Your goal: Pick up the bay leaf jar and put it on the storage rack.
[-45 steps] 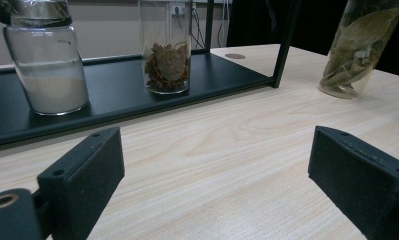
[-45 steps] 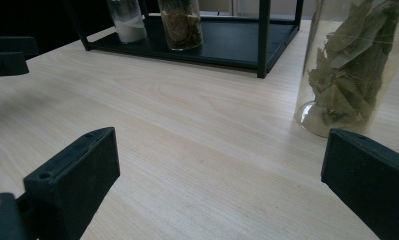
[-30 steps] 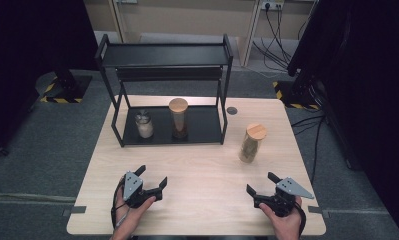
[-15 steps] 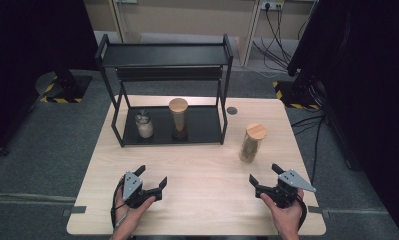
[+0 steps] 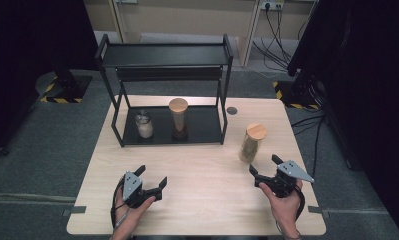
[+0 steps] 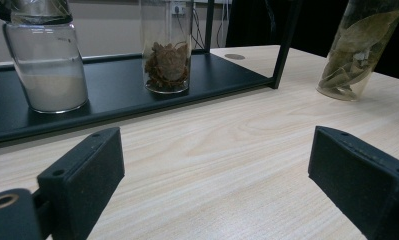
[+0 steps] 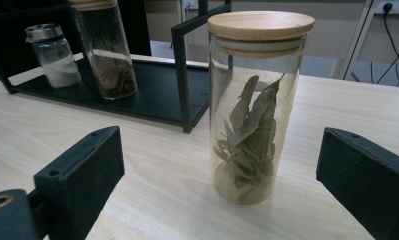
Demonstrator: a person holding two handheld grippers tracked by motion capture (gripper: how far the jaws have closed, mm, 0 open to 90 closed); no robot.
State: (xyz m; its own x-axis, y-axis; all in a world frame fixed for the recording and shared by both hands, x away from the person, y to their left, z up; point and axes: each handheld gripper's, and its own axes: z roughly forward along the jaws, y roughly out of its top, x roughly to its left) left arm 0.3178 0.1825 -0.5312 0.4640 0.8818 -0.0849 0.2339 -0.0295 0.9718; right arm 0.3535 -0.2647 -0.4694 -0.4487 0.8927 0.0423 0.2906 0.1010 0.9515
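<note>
High view: leaf jar [image 5: 251, 143] upright

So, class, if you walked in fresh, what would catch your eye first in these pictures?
Probably the black two-tier rack at the table's far side, with a short jar of white powder and a tall cork-lidded jar on its lower shelf. Next, the wooden-lidded jar of dried leaves standing alone on the table, right before the open right gripper.

Black rack [image 5: 164, 55], pale wood-grain table [image 5: 207, 170], tan-lidded jar [image 7: 257, 105] of green leaves.
</note>
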